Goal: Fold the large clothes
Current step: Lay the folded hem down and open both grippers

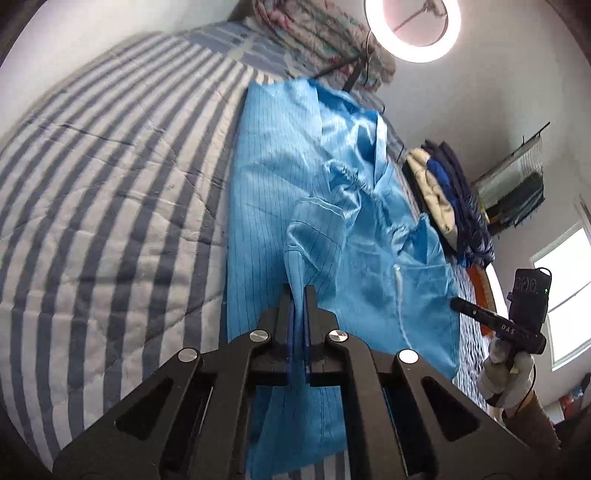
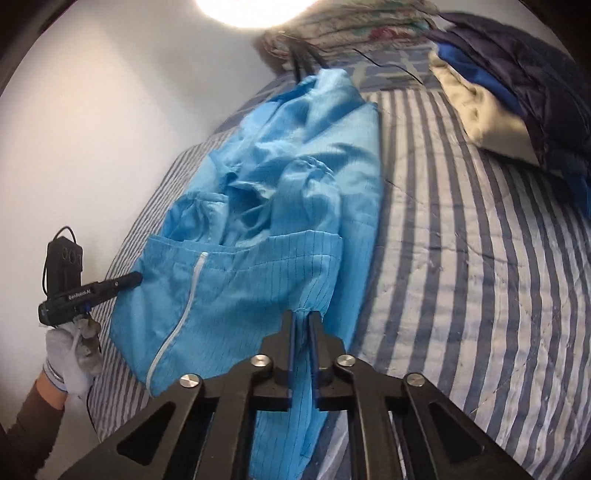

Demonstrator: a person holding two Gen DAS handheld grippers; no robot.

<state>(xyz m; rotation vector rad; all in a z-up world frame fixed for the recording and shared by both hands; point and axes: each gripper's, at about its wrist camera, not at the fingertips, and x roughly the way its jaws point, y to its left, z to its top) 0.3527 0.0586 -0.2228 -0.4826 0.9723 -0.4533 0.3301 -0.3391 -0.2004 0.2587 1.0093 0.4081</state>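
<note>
Now both tongs are clamped on the near hem of the light-blue zip-front coverall (image 1: 280, 155), which lies lengthwise on the striped quilt (image 1: 110, 192), its far end toward the floral bedding (image 1: 317, 33). The left tongs (image 1: 297, 291) pinch one hem corner, the right tongs (image 2: 302, 317) the other. Judging from this, lift both corners evenly, keep the hem taut, and carry it toward the floral bedding without dragging the loose sleeves.

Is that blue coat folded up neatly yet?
Partly: the blue coat has its sides turned in on the striped bed, still long and rumpled.
</note>
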